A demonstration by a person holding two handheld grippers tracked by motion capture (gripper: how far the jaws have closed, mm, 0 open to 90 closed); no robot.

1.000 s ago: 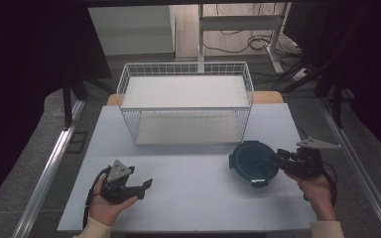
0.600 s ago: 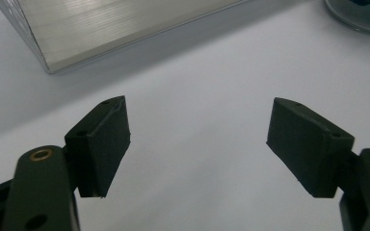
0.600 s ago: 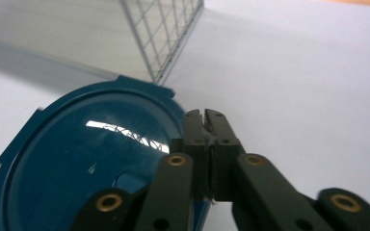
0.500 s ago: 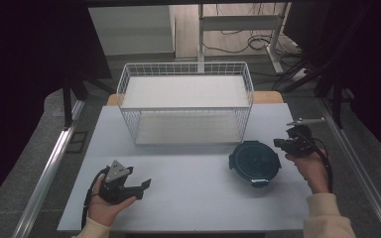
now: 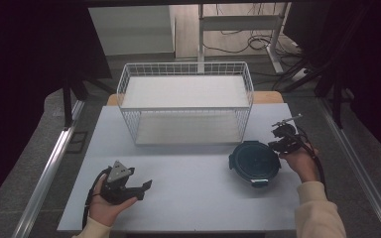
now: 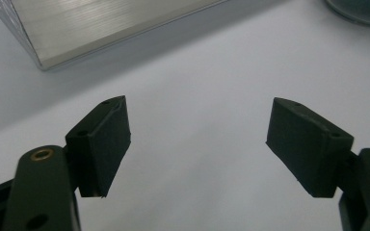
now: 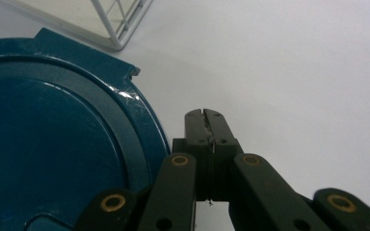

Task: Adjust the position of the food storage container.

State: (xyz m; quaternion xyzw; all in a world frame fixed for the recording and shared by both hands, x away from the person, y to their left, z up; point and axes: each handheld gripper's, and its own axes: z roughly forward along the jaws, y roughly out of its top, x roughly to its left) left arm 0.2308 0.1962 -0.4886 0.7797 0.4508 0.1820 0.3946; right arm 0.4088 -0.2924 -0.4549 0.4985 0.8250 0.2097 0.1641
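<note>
A round dark-blue lidded container (image 5: 254,161) sits on the white table (image 5: 188,198), right of centre. My right gripper (image 5: 280,135) is beside its far right rim. In the right gripper view, the right gripper (image 7: 204,116) has its jaws shut on each other with nothing between them, and the blue lid (image 7: 53,144) lies just to their left. My left gripper (image 5: 140,179) rests at the near left of the table. The left gripper view shows that gripper (image 6: 197,139) open over bare table, holding nothing.
A white wire basket (image 5: 186,106) stands at the back middle of the table. Its corner (image 7: 120,24) shows ahead of the right jaws, and its base (image 6: 101,24) is ahead of the left jaws. The container's edge (image 6: 361,7) shows far off.
The right hand has drawn away from the container's right edge toward the back of the table. The container and the left hand have stayed put.
</note>
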